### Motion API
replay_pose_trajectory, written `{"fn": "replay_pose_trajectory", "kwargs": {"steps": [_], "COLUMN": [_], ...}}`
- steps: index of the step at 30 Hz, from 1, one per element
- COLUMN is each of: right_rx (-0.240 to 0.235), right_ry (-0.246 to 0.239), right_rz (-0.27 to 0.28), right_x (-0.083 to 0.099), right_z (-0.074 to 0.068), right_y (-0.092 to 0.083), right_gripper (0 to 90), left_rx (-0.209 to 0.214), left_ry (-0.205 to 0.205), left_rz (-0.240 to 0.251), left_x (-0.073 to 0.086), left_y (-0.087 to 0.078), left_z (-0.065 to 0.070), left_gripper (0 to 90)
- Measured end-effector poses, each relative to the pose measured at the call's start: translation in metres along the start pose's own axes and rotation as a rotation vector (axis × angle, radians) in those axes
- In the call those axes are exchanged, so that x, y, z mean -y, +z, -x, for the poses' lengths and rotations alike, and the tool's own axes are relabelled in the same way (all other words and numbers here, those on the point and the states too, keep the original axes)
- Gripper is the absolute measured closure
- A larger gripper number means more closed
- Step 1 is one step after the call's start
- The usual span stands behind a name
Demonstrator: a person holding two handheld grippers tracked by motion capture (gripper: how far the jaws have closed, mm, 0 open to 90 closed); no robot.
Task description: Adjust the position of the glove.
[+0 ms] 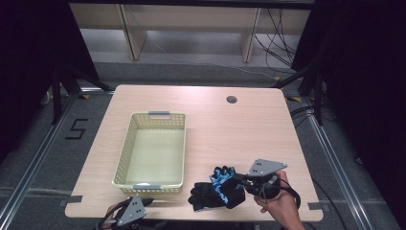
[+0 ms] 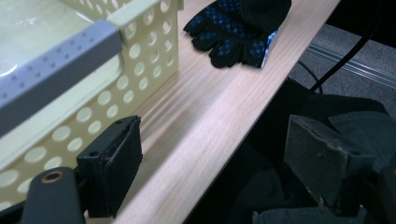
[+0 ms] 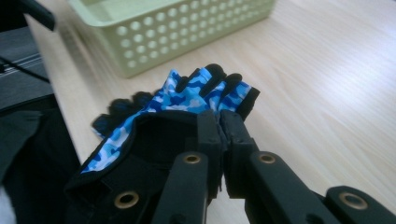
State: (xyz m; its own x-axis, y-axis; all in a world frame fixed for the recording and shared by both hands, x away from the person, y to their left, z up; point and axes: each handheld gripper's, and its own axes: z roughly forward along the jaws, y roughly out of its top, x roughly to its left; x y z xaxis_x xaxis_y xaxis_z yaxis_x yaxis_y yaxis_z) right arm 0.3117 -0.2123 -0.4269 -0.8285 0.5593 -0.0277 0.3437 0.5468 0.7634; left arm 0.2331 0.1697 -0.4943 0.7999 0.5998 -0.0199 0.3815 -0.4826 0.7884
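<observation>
My right claw [image 3: 219, 135] is pinching the cuff of a blue camouflage glove [image 3: 187, 100], jaws pressed together on the fabric, and the glove's fingers are trailing ahead of the jaws. A second, black glove [image 1: 206, 195] is lying just under and beside it. My judgement: I am lifting the upper glove for the perforated yellow basket [image 1: 125, 158], which is standing beyond the claw and to its left. To do this well I am keeping the pinch firm on the cuff, raising until the fingers clear the basket's wall, and watching that the lower glove is not dragging along.

My left claw [image 2: 212, 168] is hanging spread and empty at the table's near edge, beside the basket's grey handle [image 2: 51, 63].

The wooden table [image 1: 249, 129] is lying bare elsewhere, a cable hole [image 1: 231, 99] at its far side. Beyond are grey flooring, floor rails and dark curtains.
</observation>
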Motion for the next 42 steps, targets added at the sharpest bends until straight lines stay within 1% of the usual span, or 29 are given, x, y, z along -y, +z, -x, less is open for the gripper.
{"fn": "replay_pose_trajectory", "kwargs": {"steps": [1, 2, 3, 4, 5, 8, 9, 10, 11, 12, 14, 15, 16, 17, 19, 20, 21, 25, 26, 27, 28, 31, 32, 36, 37, 38, 39, 41, 42], "right_rx": [-0.035, -0.083, -0.083, -0.125, -0.144, -0.195, -0.195, -0.217, -0.220, -0.238, -0.247, -0.247, -0.275, -0.272, -0.298, -0.312, -0.309, -0.321, -0.325, -0.316, -0.319, -0.322, -0.313, -0.306, -0.301, -0.297, -0.300, -0.298, -0.297], "right_ry": [-0.008, -0.043, -0.043, -0.076, -0.088, -0.105, -0.105, -0.127, -0.125, -0.137, -0.138, -0.138, -0.161, -0.156, -0.178, -0.184, -0.212, -0.202, -0.208, -0.245, -0.223, -0.227, -0.248, -0.226, -0.226, -0.219, -0.204, -0.204, -0.217], "right_rz": [0.005, 0.002, 0.002, 0.003, -0.005, -0.025, -0.025, -0.036, -0.048, -0.050, -0.071, -0.071, -0.086, -0.106, -0.108, -0.125, -0.130, -0.174, -0.183, -0.175, -0.198, -0.192, -0.189, -0.198, -0.196, -0.195, -0.195, -0.192, -0.184], "right_x": [-0.002, -0.006, -0.006, -0.010, -0.012, -0.016, -0.016, -0.018, -0.018, -0.018, -0.018, -0.018, -0.017, -0.017, -0.018, -0.018, -0.018, -0.013, -0.011, -0.010, -0.008, -0.006, -0.005, -0.002, -0.001, 0.000, 0.001, 0.001, 0.001], "right_z": [-0.002, -0.005, -0.005, -0.008, -0.009, -0.012, -0.012, -0.013, -0.013, -0.013, -0.012, -0.012, -0.008, -0.007, -0.005, -0.004, -0.002, 0.001, 0.003, 0.005, 0.003, 0.003, 0.004, 0.003, 0.003, 0.002, 0.002, 0.002, 0.003], "right_y": [0.003, 0.010, 0.010, 0.016, 0.018, 0.027, 0.027, 0.034, 0.034, 0.038, 0.043, 0.043, 0.053, 0.054, 0.061, 0.065, 0.068, 0.081, 0.085, 0.088, 0.089, 0.091, 0.093, 0.094, 0.094, 0.093, 0.093, 0.093, 0.093], "right_gripper": [88.5, 88.5, 88.5, 88.5, 88.5, 88.5, 88.5, 88.5, 88.5, 88.4, 88.5, 88.5, 88.4, 88.4, 88.4, 88.4, 88.4, 88.4, 88.3, 88.3, 88.2, 88.0, 87.7, 86.5, 86.1, 85.9, 85.7, 85.4, 84.2], "left_rx": [0.009, -0.005, -0.005, -0.004, -0.004, 0.015, 0.015, 0.034, 0.035, 0.029, 0.034, 0.034, 0.047, 0.058, 0.046, 0.050, 0.040, 0.064, 0.064, 0.075, 0.067, 0.074, 0.082, 0.094, 0.070, 0.085, 0.078, 0.072, 0.096], "left_ry": [-0.026, -0.003, -0.003, 0.030, 0.030, 0.000, 0.000, 0.030, 0.051, 0.033, 0.067, 0.067, 0.062, 0.046, 0.082, 0.057, 0.083, 0.083, 0.070, 0.076, 0.104, 0.077, 0.110, 0.106, 0.127, 0.133, 0.114, 0.127, 0.104], "left_rz": [0.029, 0.005, 0.005, -0.001, -0.001, 0.014, 0.014, -0.009, -0.002, 0.002, -0.009, -0.009, -0.016, 0.003, -0.010, 0.014, 0.001, -0.007, 0.004, -0.016, -0.021, -0.002, -0.044, -0.024, -0.022, -0.020, -0.019, -0.019, -0.006], "left_x": [-0.001, -0.003, -0.003, -0.005, -0.005, -0.008, -0.008, -0.010, -0.012, -0.013, -0.016, -0.016, -0.018, -0.019, -0.023, -0.023, -0.024, -0.025, -0.026, -0.027, -0.028, -0.030, -0.033, -0.036, -0.036, -0.037, -0.038, -0.038, -0.040], "left_y": [0.002, 0.002, 0.002, 0.002, 0.002, 0.008, 0.008, 0.009, 0.012, 0.014, 0.017, 0.017, 0.020, 0.023, 0.026, 0.030, 0.032, 0.040, 0.047, 0.048, 0.050, 0.056, 0.056, 0.061, 0.063, 0.064, 0.065, 0.066, 0.067], "left_z": [0.002, 0.000, 0.000, -0.001, -0.001, 0.006, 0.006, 0.006, 0.006, 0.009, 0.008, 0.008, 0.009, 0.011, 0.010, 0.012, 0.010, 0.010, 0.012, 0.012, 0.011, 0.014, 0.013, 0.017, 0.018, 0.018, 0.019, 0.019, 0.020], "left_gripper": [18.3, 18.3, 18.4, 18.4, 18.5, 18.8, 18.8, 19.1, 19.3, 19.6, 19.8, 20.2, 20.4, 20.5, 21.2, 21.3, 21.6, 22.3, 22.6, 22.7, 22.7, 23.0, 23.4, 23.7, 23.9, 24.0, 24.0, 24.1, 24.7]}}
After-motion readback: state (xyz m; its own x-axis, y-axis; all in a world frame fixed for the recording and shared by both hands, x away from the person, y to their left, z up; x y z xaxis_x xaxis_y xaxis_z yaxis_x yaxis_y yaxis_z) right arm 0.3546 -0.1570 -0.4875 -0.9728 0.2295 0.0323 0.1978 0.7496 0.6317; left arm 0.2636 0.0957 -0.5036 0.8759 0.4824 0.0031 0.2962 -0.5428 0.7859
